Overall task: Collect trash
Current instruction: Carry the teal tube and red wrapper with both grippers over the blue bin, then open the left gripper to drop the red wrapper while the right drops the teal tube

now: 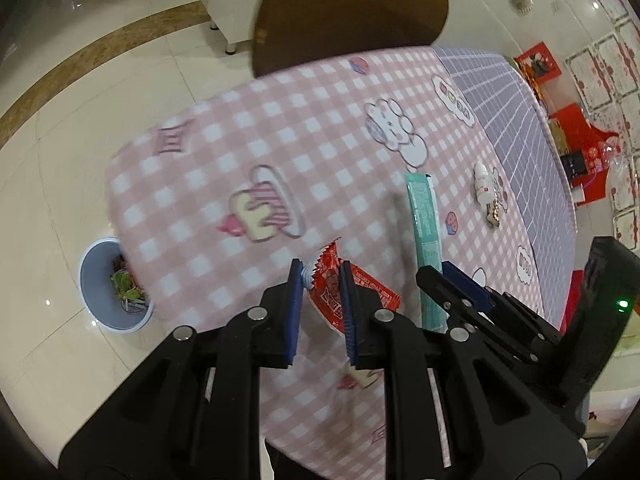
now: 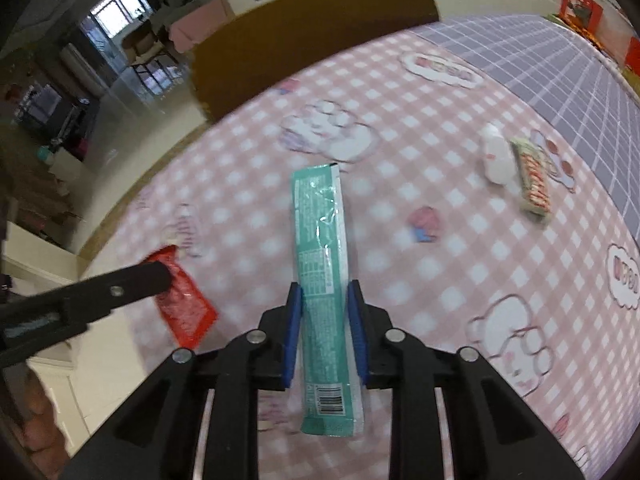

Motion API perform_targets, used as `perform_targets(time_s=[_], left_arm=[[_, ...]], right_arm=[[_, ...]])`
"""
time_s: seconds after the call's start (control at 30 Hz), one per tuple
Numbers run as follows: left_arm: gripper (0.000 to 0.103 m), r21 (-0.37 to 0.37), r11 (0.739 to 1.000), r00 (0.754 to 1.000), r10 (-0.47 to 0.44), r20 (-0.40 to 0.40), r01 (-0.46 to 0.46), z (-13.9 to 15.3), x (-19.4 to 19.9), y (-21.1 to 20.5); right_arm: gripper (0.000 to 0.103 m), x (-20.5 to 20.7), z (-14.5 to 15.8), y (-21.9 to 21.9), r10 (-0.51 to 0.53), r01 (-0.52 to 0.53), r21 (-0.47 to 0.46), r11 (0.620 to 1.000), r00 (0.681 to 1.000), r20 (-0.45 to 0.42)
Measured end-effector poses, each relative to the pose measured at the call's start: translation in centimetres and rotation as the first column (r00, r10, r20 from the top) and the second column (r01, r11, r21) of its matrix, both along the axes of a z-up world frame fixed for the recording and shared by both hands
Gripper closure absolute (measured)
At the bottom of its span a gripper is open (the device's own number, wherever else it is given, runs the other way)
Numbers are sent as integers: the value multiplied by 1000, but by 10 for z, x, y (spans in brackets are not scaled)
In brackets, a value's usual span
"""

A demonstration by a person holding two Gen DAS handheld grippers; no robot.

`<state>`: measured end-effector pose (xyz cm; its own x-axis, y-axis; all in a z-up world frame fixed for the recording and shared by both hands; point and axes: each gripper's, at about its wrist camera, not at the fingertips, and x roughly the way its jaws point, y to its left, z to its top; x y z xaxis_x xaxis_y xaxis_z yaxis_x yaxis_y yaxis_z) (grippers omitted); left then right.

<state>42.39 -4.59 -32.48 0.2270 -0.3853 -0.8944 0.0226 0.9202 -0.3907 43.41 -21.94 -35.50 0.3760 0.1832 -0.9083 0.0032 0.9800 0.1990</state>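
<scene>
Two wrappers are off the surface (image 1: 248, 120), one in each pair of tongs. The left tongs (image 1: 322, 280) are narrowed onto a red wrapper (image 1: 328, 284), its crinkled end sticking up past the blue pads; the same red wrapper (image 2: 182, 300) shows at the left of the right wrist view, pinched by the left tongs (image 2: 160, 276). The right tongs (image 2: 323, 292) are closed on a long teal wrapper (image 2: 320, 240), gripped low on its length so that most of it stands forward over the pink checked cloth; from the left wrist view the teal wrapper (image 1: 424, 224) rises just beside the red one, with the right tongs (image 1: 444, 276) at its lower part. Two more small things lie on the surface, well apart from both tongs: one white dropper bottle (image 2: 496, 156) and, touching or just beside it, one small printed packet (image 2: 532, 180). One blue-grey bin (image 1: 100, 284) stands on the tiled floor by the surface's edge, partly hidden under the cloth, with scraps inside. One brown chair back (image 1: 348, 12) stands at the far edge.
</scene>
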Motion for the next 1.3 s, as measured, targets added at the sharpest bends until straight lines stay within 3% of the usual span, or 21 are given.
perform_targets(time_s=[0.2,0.33,0.5,0.67,0.8,0.97,1.0,1.07,1.3], left_arm=[[85,35,997,998,68,19,-68,11,-18,73],[85,73,986,988,151,10,-151,9,-37,141],[85,126,956,961,274,-42,-267,-9,-66,227],[85,143,931,933,349,-84,-336,-23,-81,282],[84,127,927,923,366,-115,-352,-31,-83,305],[81,89,929,914,370,-166,-360,-39,-77,320],[78,92,930,914,368,-171,-357,-40,-77,322],[50,90,926,910,376,-176,-366,-41,-78,327],[50,92,926,905,377,-198,-365,-46,-85,338]], right_arm=[[80,-3,25,75,95,-98,84,992,995,41],[80,-5,32,150,194,-199,141,970,980,52],[80,-13,17,230,279,-274,197,941,960,4],[80,-19,-3,289,336,-317,212,924,940,-58],[80,-23,-6,328,374,-356,191,915,925,-69],[80,-26,-8,345,378,-358,184,915,922,-87],[80,-27,-8,349,379,-360,178,916,921,-89],[80,-29,-9,352,378,-359,173,917,921,-96],[80,-34,-16,359,379,-360,161,919,918,-114]])
